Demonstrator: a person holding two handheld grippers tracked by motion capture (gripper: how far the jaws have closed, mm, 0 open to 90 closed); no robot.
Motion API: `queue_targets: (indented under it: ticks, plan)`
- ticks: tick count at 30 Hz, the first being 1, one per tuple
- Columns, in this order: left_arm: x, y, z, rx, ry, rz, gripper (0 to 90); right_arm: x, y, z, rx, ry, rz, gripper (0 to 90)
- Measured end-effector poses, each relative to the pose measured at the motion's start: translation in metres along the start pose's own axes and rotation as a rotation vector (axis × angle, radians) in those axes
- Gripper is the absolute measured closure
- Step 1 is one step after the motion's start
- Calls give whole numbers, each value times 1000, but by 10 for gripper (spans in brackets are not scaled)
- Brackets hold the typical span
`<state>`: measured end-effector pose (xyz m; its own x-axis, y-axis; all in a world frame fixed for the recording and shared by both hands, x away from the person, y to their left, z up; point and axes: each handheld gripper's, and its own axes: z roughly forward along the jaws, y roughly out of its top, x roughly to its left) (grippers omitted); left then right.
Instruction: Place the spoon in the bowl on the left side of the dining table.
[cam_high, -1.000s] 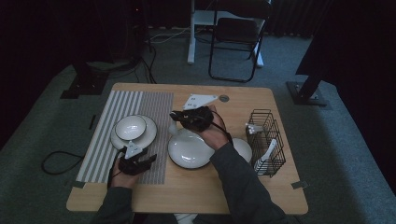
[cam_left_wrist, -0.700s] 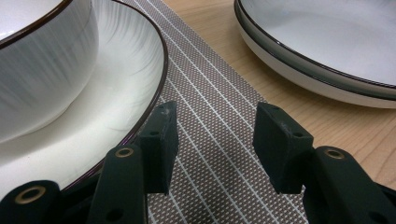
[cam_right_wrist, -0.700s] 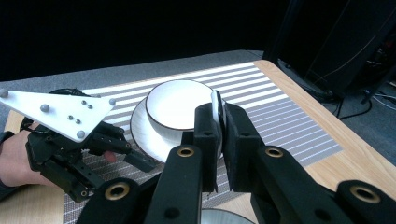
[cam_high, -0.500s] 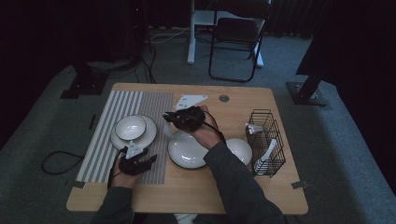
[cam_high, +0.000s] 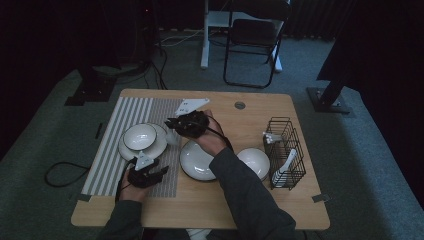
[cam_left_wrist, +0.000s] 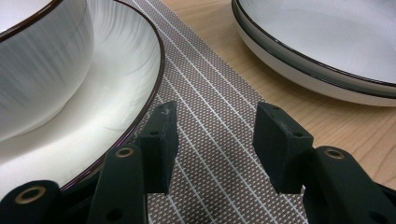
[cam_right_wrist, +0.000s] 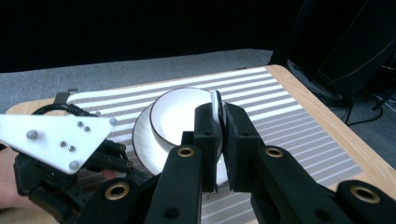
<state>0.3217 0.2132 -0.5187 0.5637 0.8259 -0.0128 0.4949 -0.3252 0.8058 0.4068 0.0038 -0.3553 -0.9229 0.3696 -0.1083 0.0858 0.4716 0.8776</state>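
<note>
A white bowl (cam_high: 139, 136) sits on a white plate (cam_high: 156, 146) on the striped mat (cam_high: 112, 150). My right gripper (cam_high: 172, 125) hovers just right of that bowl, shut on a white spoon (cam_high: 171, 138). In the right gripper view the spoon (cam_right_wrist: 217, 109) stands edge-on between the jaws of that gripper (cam_right_wrist: 220, 121), with the bowl (cam_right_wrist: 180, 112) beyond it. My left gripper (cam_high: 150, 167) rests on the mat near the table's front. Its jaws (cam_left_wrist: 215, 135) are open and empty, right beside the plate's rim (cam_left_wrist: 116, 84) and the bowl (cam_left_wrist: 37, 56).
A wide white plate (cam_high: 196, 160) and a small white bowl (cam_high: 255, 162) lie at the table's middle. A black wire basket (cam_high: 285, 150) with white spoons stands at the right. A chair (cam_high: 252, 35) stands beyond the far edge.
My right gripper has carried the spoon to the left, from above the wide plate to beside the bowl. The left gripper has stayed put.
</note>
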Motion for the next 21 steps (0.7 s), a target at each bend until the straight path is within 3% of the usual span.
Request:
queue_targets:
  ticks: [21]
  plan:
    - [-1, 0, 1, 1, -5, 1, 515, -5, 22, 32, 4, 12, -8, 846]
